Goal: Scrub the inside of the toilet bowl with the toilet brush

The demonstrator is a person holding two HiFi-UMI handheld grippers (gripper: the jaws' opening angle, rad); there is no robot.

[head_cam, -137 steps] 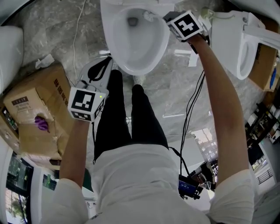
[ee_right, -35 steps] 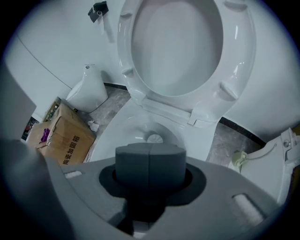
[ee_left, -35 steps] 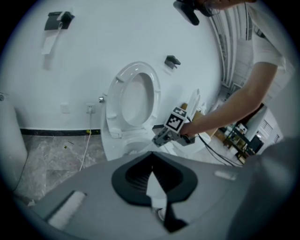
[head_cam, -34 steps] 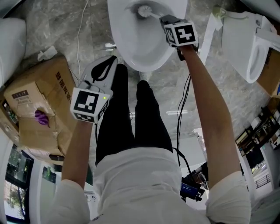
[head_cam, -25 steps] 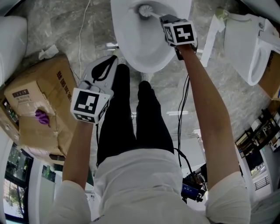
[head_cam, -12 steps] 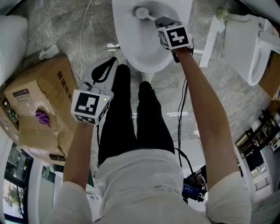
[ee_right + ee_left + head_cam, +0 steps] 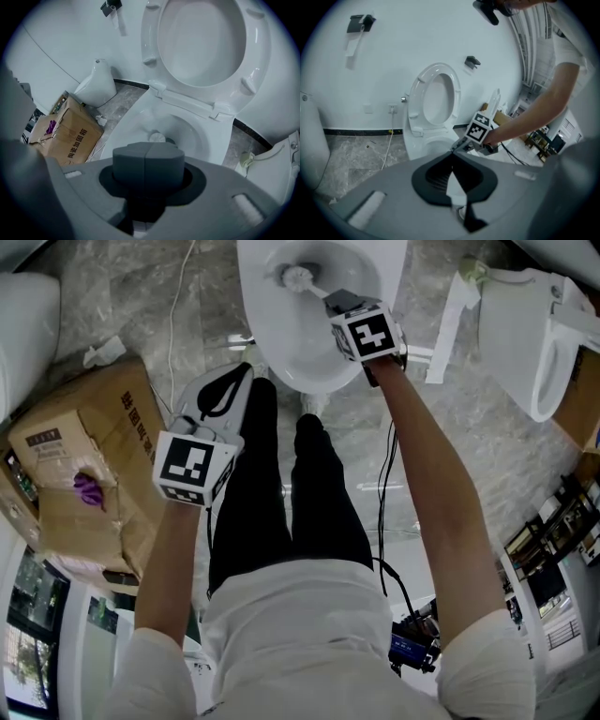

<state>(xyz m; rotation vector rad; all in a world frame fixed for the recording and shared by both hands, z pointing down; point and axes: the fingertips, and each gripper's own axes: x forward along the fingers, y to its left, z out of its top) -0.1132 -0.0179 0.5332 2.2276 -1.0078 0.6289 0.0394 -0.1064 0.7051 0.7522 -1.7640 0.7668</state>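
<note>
The toilet bowl (image 7: 272,329) is cut off by the top edge of the head view, so its back rim does not show there. The toilet brush (image 7: 298,277) has its white head low inside the bowl, near the drain. Its handle slants down to the right claw (image 7: 339,304), which is clenched on it.

In the right gripper view the closed dark jaws cover the handle entirely, and only the brush head (image 7: 157,137) shows above them. The raised seat (image 7: 201,42) stands behind it.

The left claw (image 7: 451,161) hangs well clear of the bowl beside the person's leg (image 7: 239,474). Its tips are pressed together on nothing.

The bowl wall lies open to the left of the brush. A cardboard box (image 7: 75,456) crowds the floor on the left, and a second toilet (image 7: 525,324), partly cropped, stands to the right.
</note>
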